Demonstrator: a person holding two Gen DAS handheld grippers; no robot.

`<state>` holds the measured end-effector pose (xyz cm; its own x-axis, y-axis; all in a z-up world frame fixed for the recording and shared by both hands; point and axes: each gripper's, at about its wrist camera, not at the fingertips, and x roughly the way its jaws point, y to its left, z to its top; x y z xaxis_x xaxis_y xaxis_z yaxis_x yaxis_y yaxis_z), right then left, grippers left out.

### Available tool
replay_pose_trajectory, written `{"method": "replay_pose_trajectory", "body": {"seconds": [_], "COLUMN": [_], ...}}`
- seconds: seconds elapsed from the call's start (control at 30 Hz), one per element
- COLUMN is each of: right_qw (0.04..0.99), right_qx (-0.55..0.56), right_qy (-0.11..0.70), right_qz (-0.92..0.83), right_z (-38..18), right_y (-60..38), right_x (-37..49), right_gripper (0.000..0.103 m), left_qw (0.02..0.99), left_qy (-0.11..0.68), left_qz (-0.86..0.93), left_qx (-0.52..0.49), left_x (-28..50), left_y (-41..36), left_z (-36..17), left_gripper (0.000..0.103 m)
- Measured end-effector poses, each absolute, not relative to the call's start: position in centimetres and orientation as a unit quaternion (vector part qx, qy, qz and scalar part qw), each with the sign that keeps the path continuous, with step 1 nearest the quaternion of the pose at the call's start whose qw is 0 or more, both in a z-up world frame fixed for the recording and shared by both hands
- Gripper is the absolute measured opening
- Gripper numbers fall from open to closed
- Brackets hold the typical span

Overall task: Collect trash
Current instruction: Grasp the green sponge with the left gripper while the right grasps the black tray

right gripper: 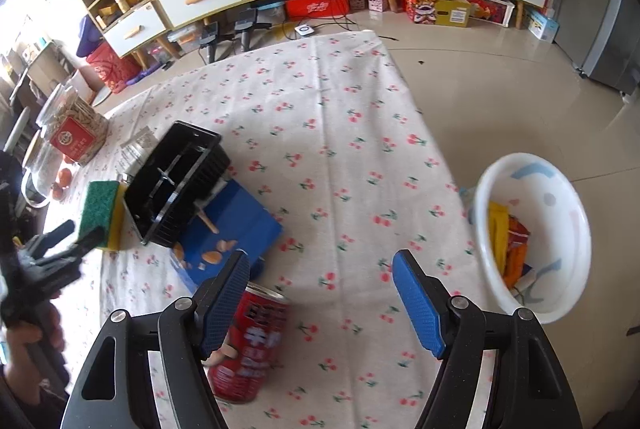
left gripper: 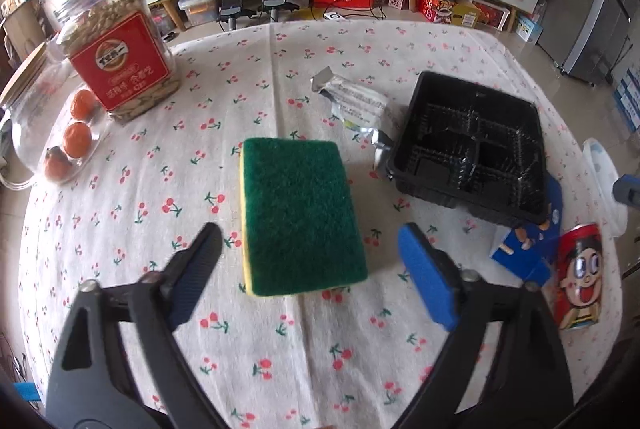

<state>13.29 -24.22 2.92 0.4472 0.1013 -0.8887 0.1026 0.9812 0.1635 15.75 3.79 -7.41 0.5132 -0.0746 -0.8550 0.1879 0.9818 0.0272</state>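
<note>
Hovering over the counter (left gripper: 132,241), the left gripper (left gripper: 308,249) gapes around the sponge (left gripper: 300,217), while the right gripper (right gripper: 320,269) gapes empty near the can (right gripper: 248,345).

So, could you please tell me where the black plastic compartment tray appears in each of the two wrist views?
Left wrist view: the black plastic compartment tray sits right of centre, beyond the left gripper.
Right wrist view: it stands tilted at centre-left, resting on the flat blue box.
Shared landmark: the green and yellow scouring sponge, just left of the tray in both.
</note>
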Motion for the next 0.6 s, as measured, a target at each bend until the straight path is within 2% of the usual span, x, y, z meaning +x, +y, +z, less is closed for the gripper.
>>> {"method": "replay_pose_trajectory", "body": {"seconds": [0.07,0.37,0.6], "right_qw": [0.846,0.844,0.827], "right_qx": [0.091,0.078,0.084], "right_qy": [0.525,0.529,0.552], "right_qz": [0.004,0.043,0.065], "right_z": [3.0,2.8,1.4], "right_y": [-23.4,-18.8,-15.9], "right_x": [13.8,16.9,19.5], "right_gripper": [0.075,0.075,0.075], "left_qw": [0.864,0.879,0.874], "left_qy": [0.496,0.473,0.483], "left_qz": [-0.069,-0.059,-0.047], "left_qx": [0.058,-0.010,-0.035], "left_x": [15.9,14.0,12.7], "left_y": [4.2,7.4,9.6], "left_z": [-8.0,-4.6,-4.2], "left_gripper": [0.063,0.060,0.060]}}
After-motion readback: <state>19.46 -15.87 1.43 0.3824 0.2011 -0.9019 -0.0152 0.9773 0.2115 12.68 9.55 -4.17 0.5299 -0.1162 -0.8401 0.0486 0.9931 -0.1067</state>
